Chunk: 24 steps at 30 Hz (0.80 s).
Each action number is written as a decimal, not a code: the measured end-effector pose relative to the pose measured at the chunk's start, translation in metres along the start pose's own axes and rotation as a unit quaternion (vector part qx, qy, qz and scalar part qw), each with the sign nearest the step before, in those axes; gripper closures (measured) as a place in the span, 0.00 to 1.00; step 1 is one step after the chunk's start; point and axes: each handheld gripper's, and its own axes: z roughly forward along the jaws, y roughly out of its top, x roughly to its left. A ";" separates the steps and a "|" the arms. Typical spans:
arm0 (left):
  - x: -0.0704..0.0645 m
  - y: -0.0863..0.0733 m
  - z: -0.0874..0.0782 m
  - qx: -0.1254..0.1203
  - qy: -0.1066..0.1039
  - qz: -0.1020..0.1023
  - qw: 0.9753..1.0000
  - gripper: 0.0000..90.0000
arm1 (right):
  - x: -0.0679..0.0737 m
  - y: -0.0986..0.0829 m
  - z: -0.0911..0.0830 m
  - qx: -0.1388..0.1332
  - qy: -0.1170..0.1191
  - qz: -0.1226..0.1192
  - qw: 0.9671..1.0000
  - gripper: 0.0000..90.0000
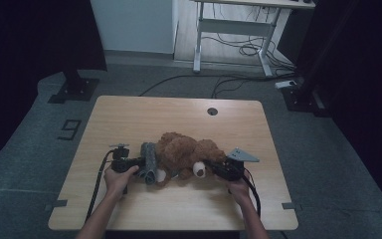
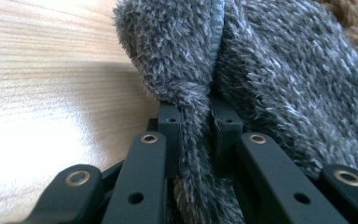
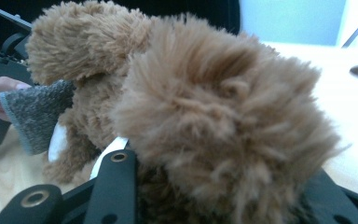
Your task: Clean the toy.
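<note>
On table (image 1: 129,119), "9" mark (image 1: 69,129) beside, teddy bear (image 1: 181,152)

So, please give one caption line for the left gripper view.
Left claw shut on a fold of grey fuzzy cloth over the wooden table.

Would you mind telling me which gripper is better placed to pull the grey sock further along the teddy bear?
Left. The left gripper already pinches the grey sock, while the right gripper steadies the teddy bear.
</note>
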 end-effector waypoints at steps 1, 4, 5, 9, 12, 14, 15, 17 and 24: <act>0.000 0.002 -0.001 -0.002 0.000 -0.001 1.000 0.87 | 0.001 0.003 0.002 -0.007 -0.004 -0.013 1.000 0.64; 0.001 0.010 -0.005 -0.015 0.003 -0.002 1.000 0.87 | 0.001 0.013 0.009 -0.035 -0.004 -0.041 0.999 0.64; 0.001 0.014 -0.008 -0.023 0.007 -0.002 1.000 0.87 | 0.001 0.015 0.012 -0.040 -0.006 -0.048 0.998 0.64; 0.002 0.019 -0.013 -0.032 0.011 0.001 0.999 0.86 | -0.005 0.015 0.029 -0.031 -0.023 -0.087 0.995 0.62; -0.002 0.015 -0.014 -0.026 0.009 0.018 0.999 0.86 | -0.011 0.005 0.032 -0.014 -0.028 -0.090 0.995 0.60; -0.004 0.013 -0.018 -0.029 0.003 0.018 0.999 0.86 | -0.014 -0.001 0.026 -0.011 -0.021 -0.087 0.996 0.59; -0.005 0.014 -0.020 -0.033 0.002 0.020 0.999 0.85 | -0.015 -0.005 0.023 -0.004 -0.020 -0.092 0.996 0.59; -0.008 0.016 -0.031 -0.050 -0.004 0.020 0.999 0.85 | -0.016 -0.010 0.017 0.005 -0.016 -0.100 0.995 0.59; -0.044 0.045 -0.071 -0.103 -0.017 0.059 0.993 0.85 | -0.009 -0.022 0.003 0.015 -0.012 -0.154 0.988 0.57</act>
